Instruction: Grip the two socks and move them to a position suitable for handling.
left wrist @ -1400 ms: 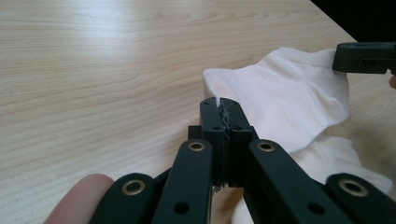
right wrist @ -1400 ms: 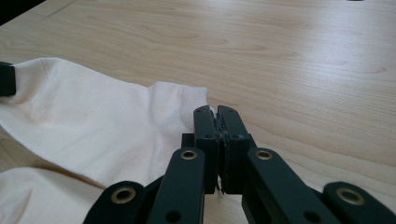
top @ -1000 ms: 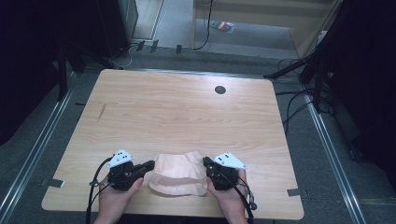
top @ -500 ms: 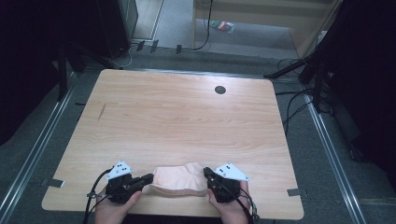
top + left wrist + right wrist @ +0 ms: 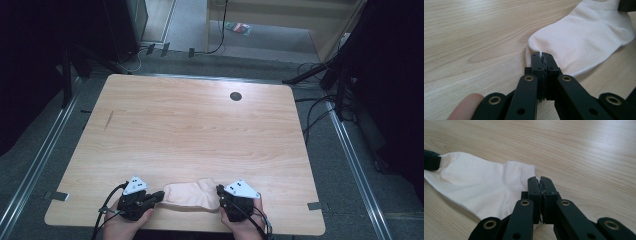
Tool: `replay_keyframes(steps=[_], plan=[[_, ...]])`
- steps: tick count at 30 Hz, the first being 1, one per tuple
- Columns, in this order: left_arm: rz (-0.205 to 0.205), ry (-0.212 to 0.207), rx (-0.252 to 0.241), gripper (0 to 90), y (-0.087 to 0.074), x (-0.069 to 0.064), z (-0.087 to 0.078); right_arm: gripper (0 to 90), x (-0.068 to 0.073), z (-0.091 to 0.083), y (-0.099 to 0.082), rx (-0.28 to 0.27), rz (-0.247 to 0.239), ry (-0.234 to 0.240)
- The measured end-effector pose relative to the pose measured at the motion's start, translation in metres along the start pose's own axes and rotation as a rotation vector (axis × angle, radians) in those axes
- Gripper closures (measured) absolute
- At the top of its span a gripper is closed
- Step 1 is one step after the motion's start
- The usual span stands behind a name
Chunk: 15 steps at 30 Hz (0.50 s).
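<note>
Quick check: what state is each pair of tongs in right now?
Left tongs: closed, pinching one end of the white sock.
Right tongs: closed, pinching the sock's other end.

Black two-jaw grippers (image 5: 150, 196) (image 5: 220, 191) with brass-ringed pivots, grey three-cornered top plates, trailing black cables.

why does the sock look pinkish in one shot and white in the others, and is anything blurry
High view: dim, warm overhead light tints the sock peach, and the surroundings fall to near black. Left gripper view: brighter, sock white, weave sharp; a fingertip at the bottom edge is soft. Right gripper view: pale glare streaks the table at upper right; far grain blurs.
</note>
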<state>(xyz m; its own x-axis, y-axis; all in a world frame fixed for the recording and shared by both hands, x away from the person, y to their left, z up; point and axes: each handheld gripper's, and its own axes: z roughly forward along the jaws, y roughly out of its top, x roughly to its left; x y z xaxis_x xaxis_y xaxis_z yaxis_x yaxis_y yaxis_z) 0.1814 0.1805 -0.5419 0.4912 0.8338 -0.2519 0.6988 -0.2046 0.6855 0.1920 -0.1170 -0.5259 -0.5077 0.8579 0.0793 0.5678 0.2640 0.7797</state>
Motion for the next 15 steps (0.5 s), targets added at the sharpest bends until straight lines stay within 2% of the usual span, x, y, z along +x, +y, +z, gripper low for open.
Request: replay_keyframes(steps=[3, 7, 8, 10, 12, 15], plan=[[-0.002, 0.012, -0.009, 90.0, 0.001, 0.003, 0.002, 88.5, -0.001, 0.002, -0.001, 0.002, 0.008, -0.004], [-0.018, -0.004, -0.035, 88.0, 0.005, 0.005, 0.003, 87.6, -0.003, 0.004, 0.001, -0.013, 0.025, -0.006], [-0.02, -0.018, -0.042, 84.3, 0.005, 0.004, 0.002, 85.2, -0.004, 0.004, 0.001, -0.015, 0.029, 0.004], [-0.024, -0.035, -0.052, 70.3, 0.005, 0.003, 0.0, 69.8, -0.004, 0.003, 0.0, -0.017, 0.038, 0.03], [-0.042, -0.033, -0.071, 60.0, 0.005, 0.005, -0.003, 58.7, -0.005, 0.002, -0.001, -0.027, 0.048, 0.035], [-0.089, -0.033, -0.105, 52.8, 0.006, 0.013, -0.008, 53.1, -0.008, -0.001, -0.002, -0.029, 0.069, 0.04]])
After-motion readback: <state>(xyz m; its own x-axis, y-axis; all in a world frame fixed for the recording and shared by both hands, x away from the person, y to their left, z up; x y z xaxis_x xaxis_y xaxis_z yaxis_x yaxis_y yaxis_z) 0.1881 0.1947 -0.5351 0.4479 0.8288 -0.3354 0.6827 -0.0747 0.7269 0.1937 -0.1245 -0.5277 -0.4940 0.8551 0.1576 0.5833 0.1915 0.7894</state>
